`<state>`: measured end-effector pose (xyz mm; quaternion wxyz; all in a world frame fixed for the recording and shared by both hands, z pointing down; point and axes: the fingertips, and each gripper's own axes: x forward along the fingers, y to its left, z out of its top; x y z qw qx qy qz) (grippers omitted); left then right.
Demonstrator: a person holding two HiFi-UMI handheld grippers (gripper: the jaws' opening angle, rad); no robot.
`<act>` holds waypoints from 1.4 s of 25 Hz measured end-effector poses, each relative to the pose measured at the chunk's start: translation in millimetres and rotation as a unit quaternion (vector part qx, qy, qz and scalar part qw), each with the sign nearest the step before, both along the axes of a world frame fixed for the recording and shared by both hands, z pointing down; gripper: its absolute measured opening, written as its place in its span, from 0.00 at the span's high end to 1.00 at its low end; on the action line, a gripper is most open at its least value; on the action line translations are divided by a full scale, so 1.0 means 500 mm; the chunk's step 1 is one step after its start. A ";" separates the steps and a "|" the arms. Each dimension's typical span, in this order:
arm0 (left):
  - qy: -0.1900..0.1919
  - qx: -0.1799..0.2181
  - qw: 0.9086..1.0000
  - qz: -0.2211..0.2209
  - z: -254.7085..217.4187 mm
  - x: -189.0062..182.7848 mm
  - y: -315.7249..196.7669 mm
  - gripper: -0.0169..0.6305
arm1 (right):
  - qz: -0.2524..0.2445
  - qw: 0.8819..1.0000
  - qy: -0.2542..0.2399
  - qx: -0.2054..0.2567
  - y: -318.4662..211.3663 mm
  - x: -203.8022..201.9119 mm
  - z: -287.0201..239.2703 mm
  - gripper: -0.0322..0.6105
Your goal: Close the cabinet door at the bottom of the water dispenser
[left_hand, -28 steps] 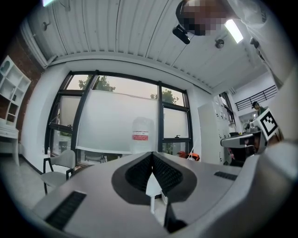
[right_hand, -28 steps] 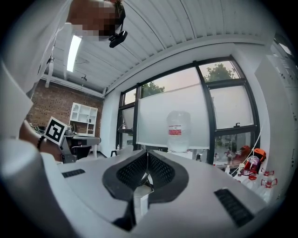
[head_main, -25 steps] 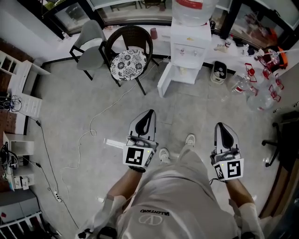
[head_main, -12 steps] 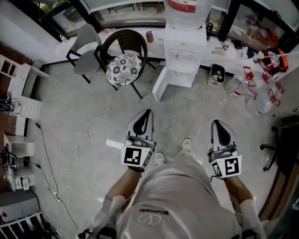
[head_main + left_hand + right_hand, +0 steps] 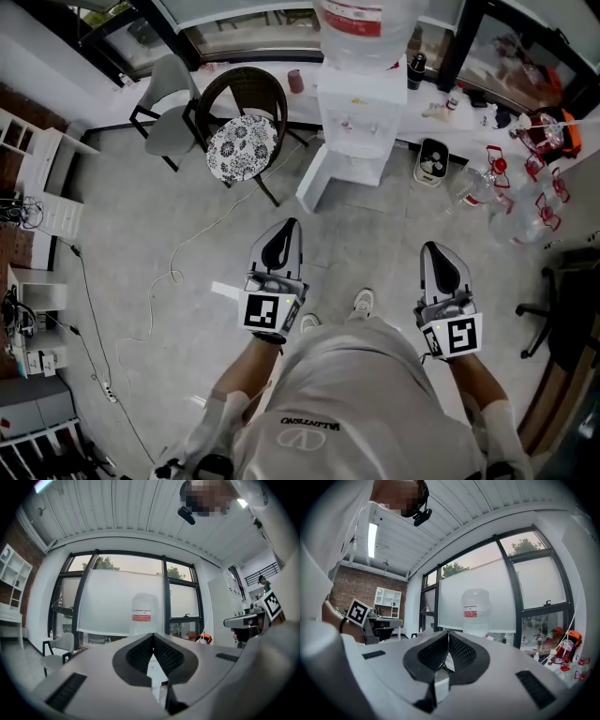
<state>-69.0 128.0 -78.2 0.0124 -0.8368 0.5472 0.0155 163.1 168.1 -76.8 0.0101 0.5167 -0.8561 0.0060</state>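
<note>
Your left gripper [image 5: 287,228] and your right gripper [image 5: 434,247] point ahead side by side over the grey floor [image 5: 141,216], well short of the water dispenser [image 5: 354,122]. Both are closed and hold nothing. In each gripper view the dark pads [image 5: 140,656] meet at their tips, with only the room showing beyond them.

At the foot of the dispenser, the cabinet door [image 5: 317,180] stands swung open. Its white panel juts out toward you on the dispenser's left side. It seems to hang from the left edge of the base, though the hinge is hard to make out from so steep an angle. A large water bottle [image 5: 361,23] with a red label sits on top of the dispenser.

Left of the open door is a dark wicker chair [image 5: 242,141] with a patterned cushion, and one of its legs is near the panel. A small white appliance [image 5: 431,161] sits on the floor just right of the dispenser, with clear empty bottles [image 5: 487,178] further right. Your shoes [image 5: 362,302] show between the two grippers.
</note>
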 end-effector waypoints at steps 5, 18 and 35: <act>-0.004 0.000 1.000 -0.028 0.005 0.031 -0.020 0.97 | -0.022 1.000 -0.005 -0.005 -0.045 0.037 0.011 0.92; -0.020 -0.009 0.998 -0.062 -0.001 0.053 -0.034 0.97 | -0.074 0.997 -0.020 -0.008 -0.126 0.029 0.024 0.92; -0.005 -0.014 0.999 -0.048 0.010 -0.090 -0.141 0.97 | -0.072 0.997 -0.009 -0.016 -0.221 -0.128 0.027 0.92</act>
